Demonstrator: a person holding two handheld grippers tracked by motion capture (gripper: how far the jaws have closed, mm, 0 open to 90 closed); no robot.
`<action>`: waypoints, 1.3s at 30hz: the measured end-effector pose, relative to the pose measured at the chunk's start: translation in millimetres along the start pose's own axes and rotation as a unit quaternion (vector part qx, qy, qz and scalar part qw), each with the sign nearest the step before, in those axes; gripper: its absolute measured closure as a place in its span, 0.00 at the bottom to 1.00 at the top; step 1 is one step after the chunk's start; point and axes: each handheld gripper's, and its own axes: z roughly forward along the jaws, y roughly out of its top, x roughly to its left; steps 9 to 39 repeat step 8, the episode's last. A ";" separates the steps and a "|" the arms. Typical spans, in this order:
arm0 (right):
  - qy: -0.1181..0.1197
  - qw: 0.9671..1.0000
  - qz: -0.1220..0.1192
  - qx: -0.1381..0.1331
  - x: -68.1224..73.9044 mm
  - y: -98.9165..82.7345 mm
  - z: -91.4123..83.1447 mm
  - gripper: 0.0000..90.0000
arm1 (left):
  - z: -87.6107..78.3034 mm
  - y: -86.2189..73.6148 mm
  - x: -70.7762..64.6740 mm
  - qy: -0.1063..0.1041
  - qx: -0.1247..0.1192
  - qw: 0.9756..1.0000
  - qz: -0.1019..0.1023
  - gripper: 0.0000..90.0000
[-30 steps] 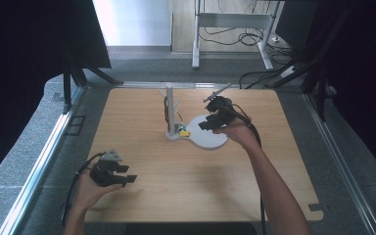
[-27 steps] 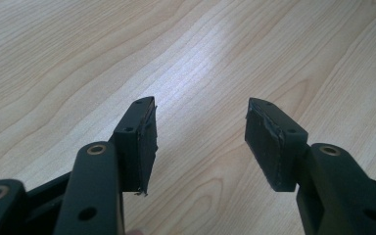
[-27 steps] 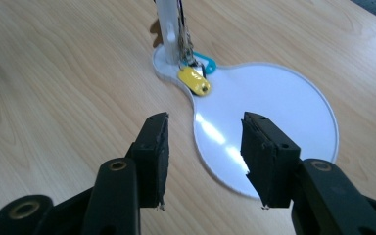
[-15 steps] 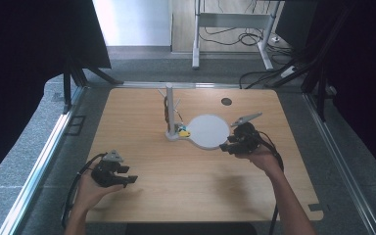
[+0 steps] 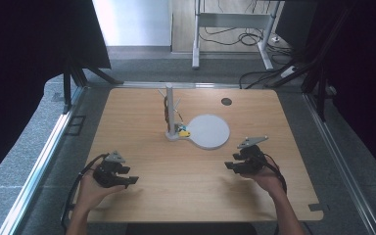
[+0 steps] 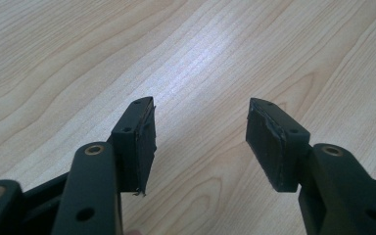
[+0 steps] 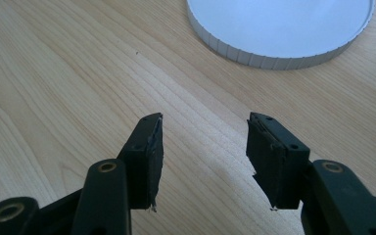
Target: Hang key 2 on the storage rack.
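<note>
Nearest the person, the left gripper [image 5: 129, 180] sits low over the near left of the wooden table [image 5: 186, 200]. Its jaws are spread apart, and the left gripper view shows nothing between the pads but bare wood grain. At the near right, the right gripper [image 5: 231, 166] is also low over the tabletop. Its jaws have just been opening and stand apart with nothing between them, and they point toward the middle of the table. A little farther in lies the white round disc [image 5: 209, 131]. It is flat on the wood, well apart from both grippers, and its ribbed edge [image 7: 279, 58] shows ahead of the right jaws in the right gripper view. Just beside the disc, at its left, a small stand [image 5: 169, 110] rises as an upright grey post with thin wires along it. A small yellow piece [image 5: 184, 132] lies at its foot, between post and disc; whether it touches the disc cannot be told. Beyond these, a dark round hole [image 5: 226, 101] sits near the far edge. With both hands empty and the disc set down by the stand, the placing looks done. What may remain is either a fresh reach or nothing at all.
</note>
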 end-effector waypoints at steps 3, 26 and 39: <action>-0.007 1.000 0.001 -0.007 1.0 -3.8 -0.2 0.50 | -0.7 0.6 -0.2 -0.002 -0.001 1.000 -0.001 0.50; -0.021 0.999 0.011 -0.024 1.8 -17.3 -1.7 0.48 | -0.1 1.4 -0.3 0.000 -0.002 1.000 -0.007 0.49; -0.021 0.999 0.011 -0.024 1.8 -17.3 -1.7 0.48 | -0.1 1.4 -0.3 0.000 -0.002 1.000 -0.007 0.49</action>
